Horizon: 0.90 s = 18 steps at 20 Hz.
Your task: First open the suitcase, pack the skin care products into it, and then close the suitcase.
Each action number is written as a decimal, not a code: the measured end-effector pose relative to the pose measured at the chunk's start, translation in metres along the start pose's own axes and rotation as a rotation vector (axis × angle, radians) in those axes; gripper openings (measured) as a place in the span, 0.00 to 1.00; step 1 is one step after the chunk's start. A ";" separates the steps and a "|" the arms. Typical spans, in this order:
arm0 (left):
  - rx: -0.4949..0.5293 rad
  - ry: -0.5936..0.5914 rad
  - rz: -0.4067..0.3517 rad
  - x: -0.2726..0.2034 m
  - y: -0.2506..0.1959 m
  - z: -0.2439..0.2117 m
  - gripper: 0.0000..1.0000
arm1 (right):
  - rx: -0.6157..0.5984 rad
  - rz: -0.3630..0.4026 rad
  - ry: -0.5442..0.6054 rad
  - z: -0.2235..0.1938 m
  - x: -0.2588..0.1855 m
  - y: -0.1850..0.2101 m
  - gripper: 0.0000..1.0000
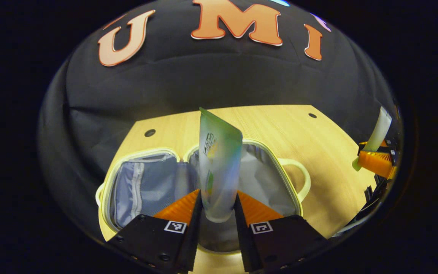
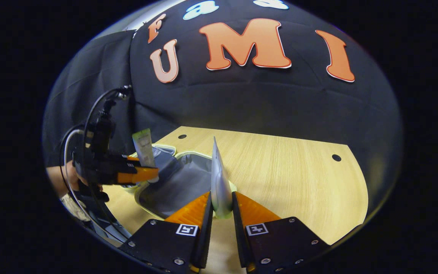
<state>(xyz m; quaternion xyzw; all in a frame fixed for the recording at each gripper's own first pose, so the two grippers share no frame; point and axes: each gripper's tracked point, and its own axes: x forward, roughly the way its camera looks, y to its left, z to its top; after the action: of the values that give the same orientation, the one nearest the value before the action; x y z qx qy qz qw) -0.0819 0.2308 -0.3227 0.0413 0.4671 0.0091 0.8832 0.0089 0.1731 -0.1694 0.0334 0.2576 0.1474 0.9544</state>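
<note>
Left claw pinches green tube; right claw pinches white tube above open suitcase.

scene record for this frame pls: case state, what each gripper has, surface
suitcase: open flat on table, both lined halves up, nothing seen inside
left gripper: shut on green tube, upright above the case
right gripper: shut on pale tube, near the case's edge
table: light wood
step: neither tube packed yet
</note>
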 end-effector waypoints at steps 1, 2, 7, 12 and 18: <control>0.003 0.026 -0.016 0.005 -0.001 -0.005 0.47 | 0.010 -0.012 0.004 0.000 0.001 0.002 0.32; 0.006 0.049 -0.031 0.010 -0.002 -0.010 0.47 | 0.019 -0.029 0.005 -0.001 0.003 0.003 0.32; -0.016 0.169 -0.109 0.043 -0.010 -0.034 0.47 | 0.058 -0.081 0.027 -0.008 0.012 0.015 0.32; -0.041 0.266 -0.122 0.064 -0.006 -0.050 0.47 | 0.112 -0.092 0.046 -0.014 0.028 0.033 0.32; -0.183 0.324 -0.116 0.074 -0.008 -0.065 0.46 | 0.159 -0.092 0.076 -0.017 0.050 0.044 0.32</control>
<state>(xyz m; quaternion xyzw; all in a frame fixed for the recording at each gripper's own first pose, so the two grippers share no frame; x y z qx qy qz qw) -0.0943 0.2314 -0.4210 -0.0682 0.6018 0.0074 0.7957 0.0305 0.2295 -0.2022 0.0918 0.3058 0.0838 0.9439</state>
